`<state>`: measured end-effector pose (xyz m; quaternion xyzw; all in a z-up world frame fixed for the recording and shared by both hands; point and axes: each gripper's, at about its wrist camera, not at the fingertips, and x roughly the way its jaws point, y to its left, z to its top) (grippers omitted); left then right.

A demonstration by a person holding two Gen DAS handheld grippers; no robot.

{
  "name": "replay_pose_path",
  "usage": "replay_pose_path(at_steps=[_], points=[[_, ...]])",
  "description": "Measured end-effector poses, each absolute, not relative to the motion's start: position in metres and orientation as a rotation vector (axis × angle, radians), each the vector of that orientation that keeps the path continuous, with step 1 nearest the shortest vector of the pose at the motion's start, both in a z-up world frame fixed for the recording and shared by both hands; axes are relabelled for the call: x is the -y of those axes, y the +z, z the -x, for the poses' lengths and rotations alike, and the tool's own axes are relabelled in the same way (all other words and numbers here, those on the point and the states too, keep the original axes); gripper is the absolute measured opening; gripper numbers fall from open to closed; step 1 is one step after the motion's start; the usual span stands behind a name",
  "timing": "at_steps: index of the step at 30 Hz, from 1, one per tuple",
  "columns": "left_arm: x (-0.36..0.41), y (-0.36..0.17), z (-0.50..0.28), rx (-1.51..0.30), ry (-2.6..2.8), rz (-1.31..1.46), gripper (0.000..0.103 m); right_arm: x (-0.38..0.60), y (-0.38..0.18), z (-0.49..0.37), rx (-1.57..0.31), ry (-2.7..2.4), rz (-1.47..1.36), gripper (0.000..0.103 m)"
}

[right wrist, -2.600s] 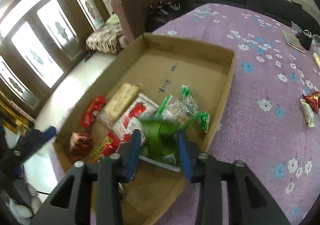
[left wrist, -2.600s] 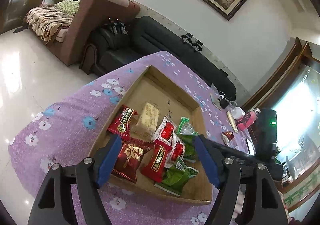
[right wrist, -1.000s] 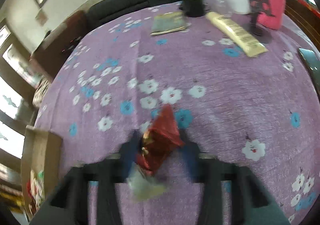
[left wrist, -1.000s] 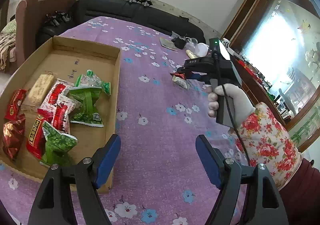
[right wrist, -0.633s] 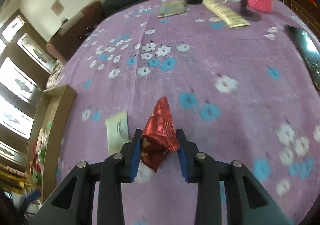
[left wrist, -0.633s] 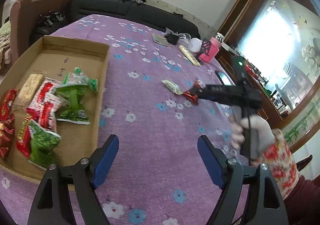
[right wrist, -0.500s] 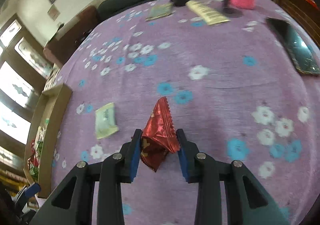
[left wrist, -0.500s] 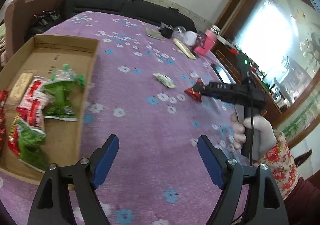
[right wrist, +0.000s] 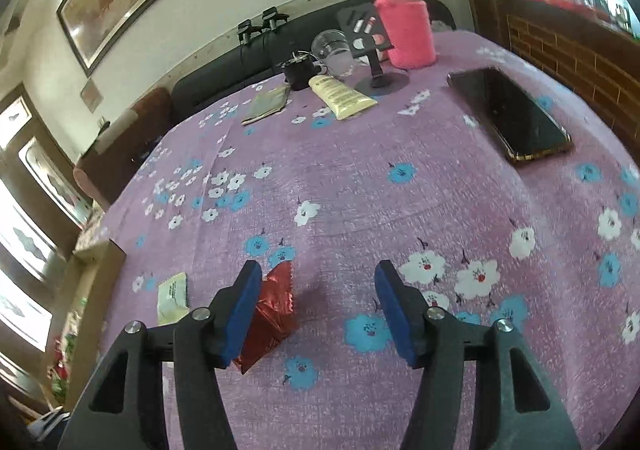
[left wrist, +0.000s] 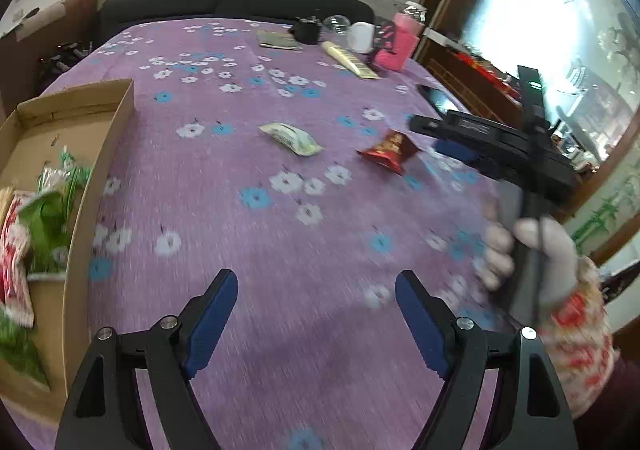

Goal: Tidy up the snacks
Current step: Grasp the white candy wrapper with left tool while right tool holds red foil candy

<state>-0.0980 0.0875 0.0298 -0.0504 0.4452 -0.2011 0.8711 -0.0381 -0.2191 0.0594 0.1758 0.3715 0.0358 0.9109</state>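
A red foil snack packet [right wrist: 272, 314] rests on the purple flowered cloth against the left finger of my right gripper [right wrist: 320, 306], whose jaws are open. It also shows in the left wrist view [left wrist: 386, 152], in front of the right gripper [left wrist: 448, 142]. A pale green snack packet [left wrist: 290, 138] lies left of it, seen also in the right wrist view [right wrist: 173, 296]. The cardboard box [left wrist: 108, 138] at the left holds several red and green snack packets [left wrist: 44, 222]. My left gripper [left wrist: 316, 314] is open and empty above bare cloth.
At the far end stand a pink bottle [right wrist: 404, 16], a phone stand [right wrist: 378, 80], a cream tube [right wrist: 342, 96], a clear cup [right wrist: 332, 50], a black pot [right wrist: 298, 70] and a flat sachet [right wrist: 266, 104]. A black phone [right wrist: 510, 116] lies at the right. A dark sofa [left wrist: 236, 6] is behind the table.
My right gripper was shut on the red packet half a second ago; its jaws have now opened and the packet sits on the cloth. The left wrist view has swung right, away from the box.
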Motion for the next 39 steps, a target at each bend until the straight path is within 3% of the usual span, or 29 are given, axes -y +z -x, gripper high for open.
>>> replay_pose_path(at_steps=[10, 16, 27, 28, 31, 36, 39], points=[[-0.095, 0.011, 0.060, -0.959, -0.332, 0.159, 0.086, 0.213, 0.063, 0.046, -0.757, 0.109, -0.354, 0.058], [-0.093, 0.010, 0.060, -0.948, -0.353, 0.219, 0.102, 0.208, 0.065, 0.047, -0.758, 0.129, -0.346, 0.059], [-0.077, 0.009, 0.060, -1.008, -0.348, 0.081, 0.102, 0.212, 0.068, 0.048, -0.749, 0.118, -0.358, 0.059], [-0.077, 0.010, 0.060, -1.018, -0.353, 0.091, 0.101, 0.213, 0.069, 0.048, -0.745, 0.119, -0.360, 0.059], [-0.084, 0.019, 0.046, -1.040, -0.442, 0.225, 0.071, 0.218, 0.072, 0.049, -0.733, 0.118, -0.377, 0.059], [-0.067, 0.041, 0.017, -0.959, -0.449, 0.193, 0.062, 0.226, 0.073, 0.047, -0.733, 0.104, -0.406, 0.059], [-0.053, 0.038, -0.007, -0.962, -0.430, 0.179, 0.062, 0.231, 0.073, 0.047, -0.731, 0.098, -0.422, 0.059]])
